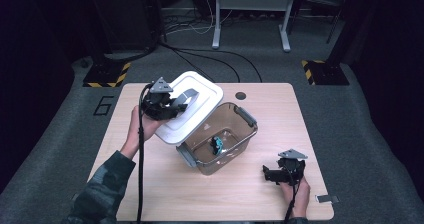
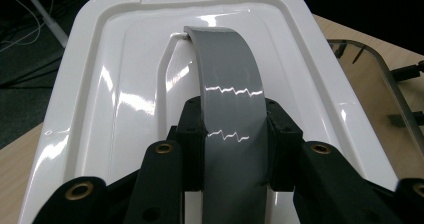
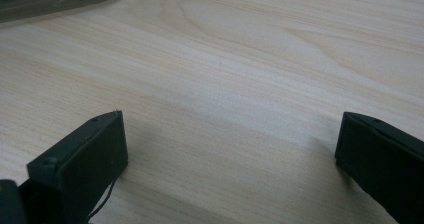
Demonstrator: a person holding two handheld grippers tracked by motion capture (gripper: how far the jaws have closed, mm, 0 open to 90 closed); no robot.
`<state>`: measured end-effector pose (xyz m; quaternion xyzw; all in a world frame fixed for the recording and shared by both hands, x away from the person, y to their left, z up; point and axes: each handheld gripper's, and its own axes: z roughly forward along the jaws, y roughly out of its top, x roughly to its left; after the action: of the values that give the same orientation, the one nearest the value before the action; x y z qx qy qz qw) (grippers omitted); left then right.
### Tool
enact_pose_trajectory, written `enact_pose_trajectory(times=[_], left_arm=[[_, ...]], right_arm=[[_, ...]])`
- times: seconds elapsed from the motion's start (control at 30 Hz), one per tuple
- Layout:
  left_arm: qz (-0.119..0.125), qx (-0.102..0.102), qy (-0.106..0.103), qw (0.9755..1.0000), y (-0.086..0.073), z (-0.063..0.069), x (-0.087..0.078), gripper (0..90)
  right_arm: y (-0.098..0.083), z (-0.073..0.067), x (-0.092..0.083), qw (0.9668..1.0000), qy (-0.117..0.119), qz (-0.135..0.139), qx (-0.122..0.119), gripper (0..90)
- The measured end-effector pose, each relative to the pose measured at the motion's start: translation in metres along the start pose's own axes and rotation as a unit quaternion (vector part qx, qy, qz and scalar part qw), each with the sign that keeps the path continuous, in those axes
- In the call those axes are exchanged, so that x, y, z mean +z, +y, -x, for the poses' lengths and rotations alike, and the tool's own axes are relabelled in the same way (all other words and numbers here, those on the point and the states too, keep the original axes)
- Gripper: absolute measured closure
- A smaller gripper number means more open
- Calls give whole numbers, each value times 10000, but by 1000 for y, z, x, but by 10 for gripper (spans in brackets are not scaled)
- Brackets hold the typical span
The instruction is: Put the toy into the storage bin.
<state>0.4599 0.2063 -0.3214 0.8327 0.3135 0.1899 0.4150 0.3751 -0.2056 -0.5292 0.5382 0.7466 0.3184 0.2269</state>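
A white box lid (image 1: 190,106) with a grey handle (image 2: 230,99) hangs tilted above the table's left half, overlapping the left rim of a clear brownish storage box (image 1: 220,139). My left gripper (image 1: 172,108) is shut on that grey handle; in the left gripper view its jaws clamp the strap from both sides, the lid (image 2: 115,99) spreading behind. A small teal and black object (image 1: 216,145) lies on the box's floor. My right gripper (image 1: 270,174) rests low near the table's front right, open, with bare wood between its fingers (image 3: 85,159).
The light wooden table (image 1: 150,184) has a round cable hole (image 1: 241,95) at the back. A small grey piece (image 1: 327,199) lies at the front right corner. Grey floor, cables and stand legs lie beyond the table.
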Motion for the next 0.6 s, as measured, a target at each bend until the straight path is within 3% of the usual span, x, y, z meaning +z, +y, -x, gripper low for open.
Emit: enact_pose_trajectory(times=[0.6], left_arm=[[-88, 177, -445, 9988, 9, 28, 31, 672]], right_arm=[[0, 0, 0, 10000, -6, 9, -6, 0]])
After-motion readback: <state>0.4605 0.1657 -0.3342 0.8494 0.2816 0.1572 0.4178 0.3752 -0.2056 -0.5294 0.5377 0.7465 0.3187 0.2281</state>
